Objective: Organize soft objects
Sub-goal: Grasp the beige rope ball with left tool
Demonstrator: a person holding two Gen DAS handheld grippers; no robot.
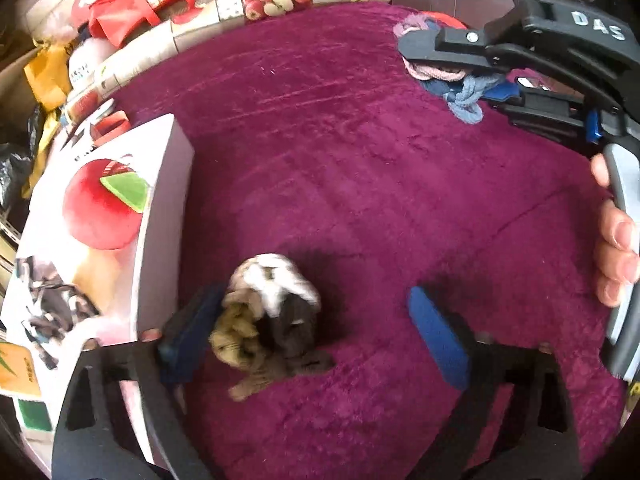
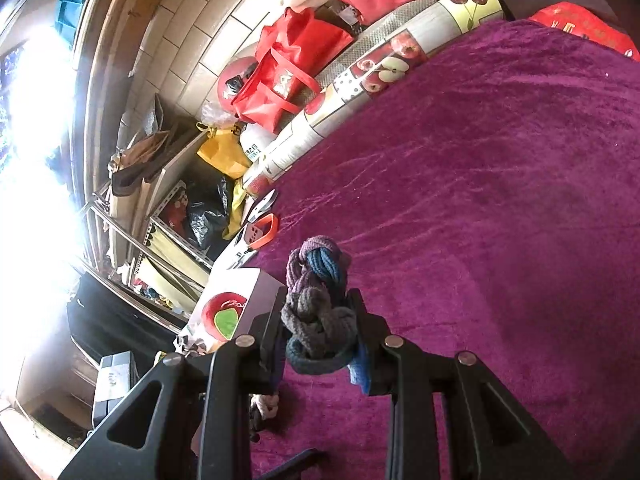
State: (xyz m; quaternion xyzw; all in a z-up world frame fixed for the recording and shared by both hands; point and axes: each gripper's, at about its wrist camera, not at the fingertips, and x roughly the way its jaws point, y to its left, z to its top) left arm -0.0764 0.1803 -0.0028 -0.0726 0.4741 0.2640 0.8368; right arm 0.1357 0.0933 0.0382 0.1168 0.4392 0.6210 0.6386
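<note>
A rolled bundle of soft cloth in white, brown and olive-yellow [image 1: 272,312] lies on the magenta velvet table cover [image 1: 360,160], just beside the side wall of a white cardboard box printed with a red apple [image 1: 108,204]. The left gripper [image 1: 316,336] stands around this bundle with its jaws wide: the left blue pad [image 1: 188,336] appears to touch the bundle's edge, though blur makes that uncertain, while the right blue pad [image 1: 436,336] is well apart from it, so nothing is clamped.

A second bundle, knotted knit cloth in grey, blue and mauve [image 2: 316,300], sits between the fingers of the right gripper [image 2: 320,328], whose jaws are narrow and pressed on it from both sides. In the left wrist view this same black tool [image 1: 552,64] shows at the upper right, with pink and light blue knit cloth at its tip, above the far part of the cover, well apart from the first bundle. A person's hand [image 1: 616,240] wraps its grey handle.

Along the cover's far edge lies a rolled mat printed with apples and cherries [image 1: 280,0]. Behind it sits a red fabric bag [image 1: 140,4].
</note>
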